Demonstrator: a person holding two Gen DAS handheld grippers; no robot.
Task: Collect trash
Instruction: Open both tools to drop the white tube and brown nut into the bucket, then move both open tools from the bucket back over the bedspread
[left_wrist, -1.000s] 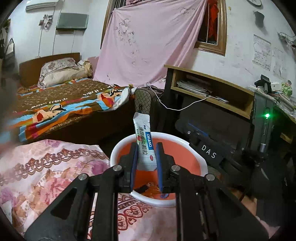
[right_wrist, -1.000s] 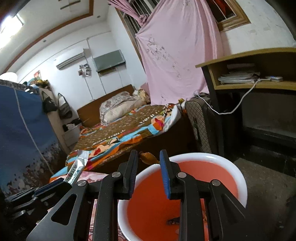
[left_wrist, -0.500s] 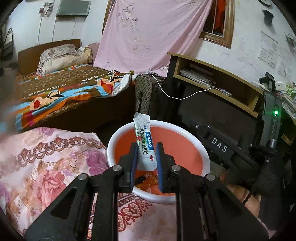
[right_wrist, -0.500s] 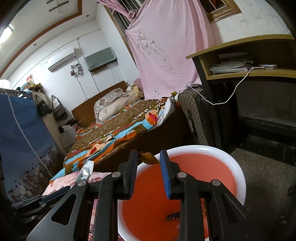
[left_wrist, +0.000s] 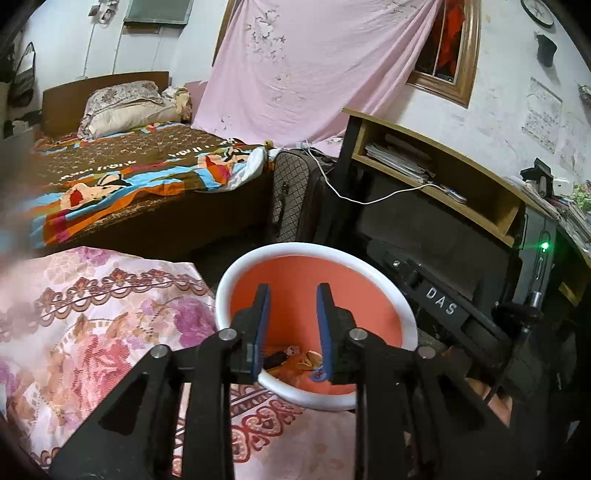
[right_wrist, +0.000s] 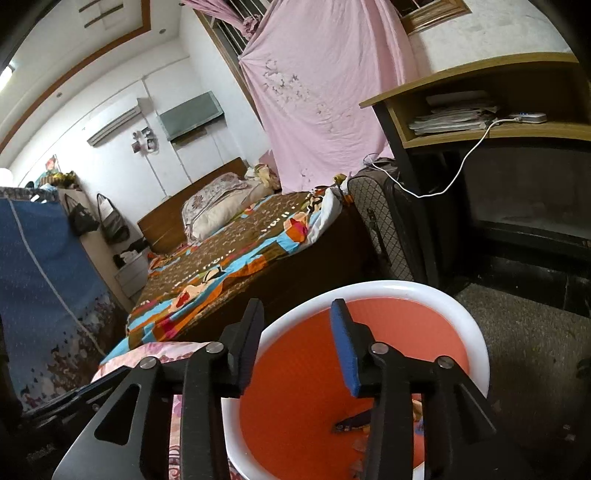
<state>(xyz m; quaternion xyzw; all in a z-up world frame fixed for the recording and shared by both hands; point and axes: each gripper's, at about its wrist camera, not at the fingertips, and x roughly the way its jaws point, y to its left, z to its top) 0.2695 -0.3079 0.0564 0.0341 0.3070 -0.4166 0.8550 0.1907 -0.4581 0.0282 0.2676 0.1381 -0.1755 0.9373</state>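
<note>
Left gripper (left_wrist: 292, 295) spread wide, nothing pinched, orange basin (left_wrist: 380, 288) right below with trash bits (left_wrist: 301, 360) inside. Right gripper (right_wrist: 295, 314) same deal, gaping over that basin (right_wrist: 476, 332).

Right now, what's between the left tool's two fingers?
Nothing is held: the left tool is open. In the left wrist view, only the orange inside of the white-rimmed basin shows through the gap, with scraps of trash at its bottom.

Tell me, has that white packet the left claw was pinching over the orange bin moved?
Yes. The left gripper is open over the bin, and the packet is gone from between its fingers, presumably dropped among the trash.
</note>
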